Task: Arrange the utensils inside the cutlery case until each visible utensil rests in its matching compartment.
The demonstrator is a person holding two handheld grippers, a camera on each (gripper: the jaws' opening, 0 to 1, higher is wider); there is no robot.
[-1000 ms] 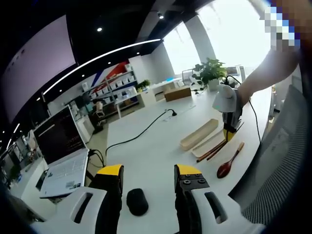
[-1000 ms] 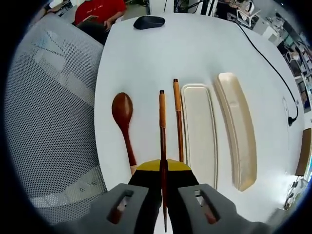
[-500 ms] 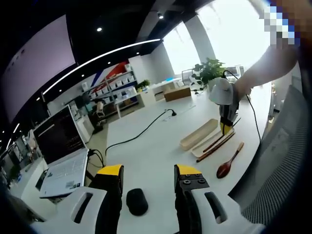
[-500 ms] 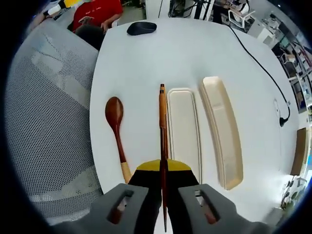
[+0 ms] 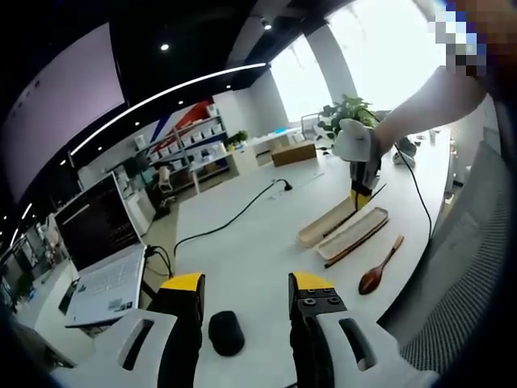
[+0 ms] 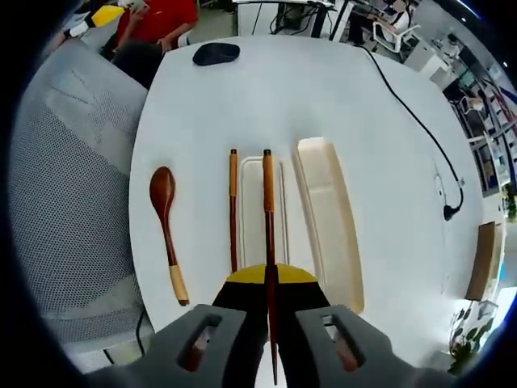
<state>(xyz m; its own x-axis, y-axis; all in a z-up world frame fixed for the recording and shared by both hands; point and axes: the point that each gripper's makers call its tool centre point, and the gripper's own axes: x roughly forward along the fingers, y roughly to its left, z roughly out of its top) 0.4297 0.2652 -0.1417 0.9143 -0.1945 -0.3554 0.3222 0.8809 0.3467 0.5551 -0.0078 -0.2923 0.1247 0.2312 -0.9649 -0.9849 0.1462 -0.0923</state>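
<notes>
Wooden chopstick (image 6: 267, 212) is clamped in my right gripper (image 6: 270, 284), above the case (image 6: 260, 212). Second chopstick (image 6: 233, 208) lies along its left edge; spoon (image 6: 166, 226) further left. My left gripper (image 5: 245, 293) stands apart, over bare table (image 5: 242, 250).

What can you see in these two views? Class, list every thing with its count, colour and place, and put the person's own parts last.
Chopstick held: 1, brown with tan end, in the right gripper, over the tray.
Chopstick lying: 1, brown and tan, at the tray's left edge.
Spoon: 1, dark brown, tan handle end, on the table left of the chopsticks.
Case tray: 1, cream, mid-table.
Case lid: 1, cream, right of the tray.
Mouse: 1, black, far table end.
Cable: 1, black, across the table.
Laptop: 1, white, left of the table.
Mesh chair: 1, grey.
Left gripper: open.
Right gripper: shut on the chopstick.
</notes>
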